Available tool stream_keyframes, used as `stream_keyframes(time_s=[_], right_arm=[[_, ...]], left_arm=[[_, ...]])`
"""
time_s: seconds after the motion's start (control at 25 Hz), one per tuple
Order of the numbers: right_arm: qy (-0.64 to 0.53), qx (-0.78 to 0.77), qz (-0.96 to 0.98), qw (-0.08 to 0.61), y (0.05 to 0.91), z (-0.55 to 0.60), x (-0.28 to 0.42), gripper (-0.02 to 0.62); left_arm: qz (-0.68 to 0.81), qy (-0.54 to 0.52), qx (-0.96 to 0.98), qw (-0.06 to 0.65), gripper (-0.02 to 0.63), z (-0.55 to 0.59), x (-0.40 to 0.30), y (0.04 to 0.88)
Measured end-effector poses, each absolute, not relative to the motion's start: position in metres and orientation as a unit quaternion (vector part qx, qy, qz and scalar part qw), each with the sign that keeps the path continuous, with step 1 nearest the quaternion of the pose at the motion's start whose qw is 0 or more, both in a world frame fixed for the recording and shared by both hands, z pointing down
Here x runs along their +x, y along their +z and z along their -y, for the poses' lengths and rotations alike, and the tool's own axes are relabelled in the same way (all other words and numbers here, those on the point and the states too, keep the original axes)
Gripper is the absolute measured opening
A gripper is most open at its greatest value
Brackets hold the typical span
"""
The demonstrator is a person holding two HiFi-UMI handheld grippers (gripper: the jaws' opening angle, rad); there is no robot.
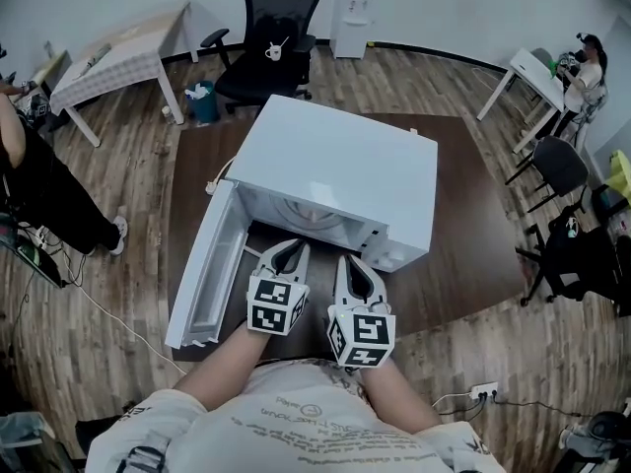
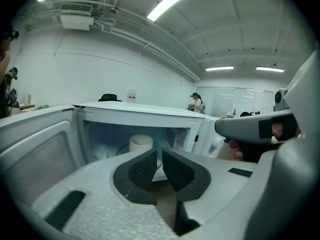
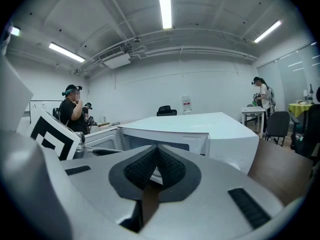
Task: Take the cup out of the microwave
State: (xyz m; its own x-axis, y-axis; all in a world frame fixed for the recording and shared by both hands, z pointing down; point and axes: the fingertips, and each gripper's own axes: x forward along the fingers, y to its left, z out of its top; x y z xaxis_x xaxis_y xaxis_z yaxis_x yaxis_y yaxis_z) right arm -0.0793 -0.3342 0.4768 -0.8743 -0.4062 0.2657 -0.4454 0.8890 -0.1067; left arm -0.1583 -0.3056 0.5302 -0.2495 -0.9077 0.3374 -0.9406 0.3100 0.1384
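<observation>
A white microwave (image 1: 335,166) stands on a dark brown table (image 1: 473,235) with its door (image 1: 207,274) swung open to the left. In the left gripper view a pale cup (image 2: 141,143) stands upright inside the cavity, beyond the jaws. My left gripper (image 1: 289,254) is just in front of the opening, its pads (image 2: 145,168) drawn together to a thin slit with nothing between them (image 2: 160,154). My right gripper (image 1: 357,264) is beside it at the microwave's front right, pads touching and empty (image 3: 157,151). The cup does not show in the right gripper view.
The open door (image 2: 45,154) fills the space left of the left gripper. A black office chair (image 1: 276,28) with a small white cup (image 1: 274,52) stands behind the table. A person (image 1: 39,185) is at the left, with other tables and chairs (image 1: 557,166) around the room.
</observation>
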Motion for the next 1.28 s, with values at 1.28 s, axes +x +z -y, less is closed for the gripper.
stream_keyframes(time_s=[1.28], right_arm=[[0.091, 0.258, 0.948, 0.166, 0.505, 0.395, -0.048, 0.015]], left_arm=[[0.786, 0.090, 0.565, 0.233, 0.089, 0.385, -0.201, 0.620]])
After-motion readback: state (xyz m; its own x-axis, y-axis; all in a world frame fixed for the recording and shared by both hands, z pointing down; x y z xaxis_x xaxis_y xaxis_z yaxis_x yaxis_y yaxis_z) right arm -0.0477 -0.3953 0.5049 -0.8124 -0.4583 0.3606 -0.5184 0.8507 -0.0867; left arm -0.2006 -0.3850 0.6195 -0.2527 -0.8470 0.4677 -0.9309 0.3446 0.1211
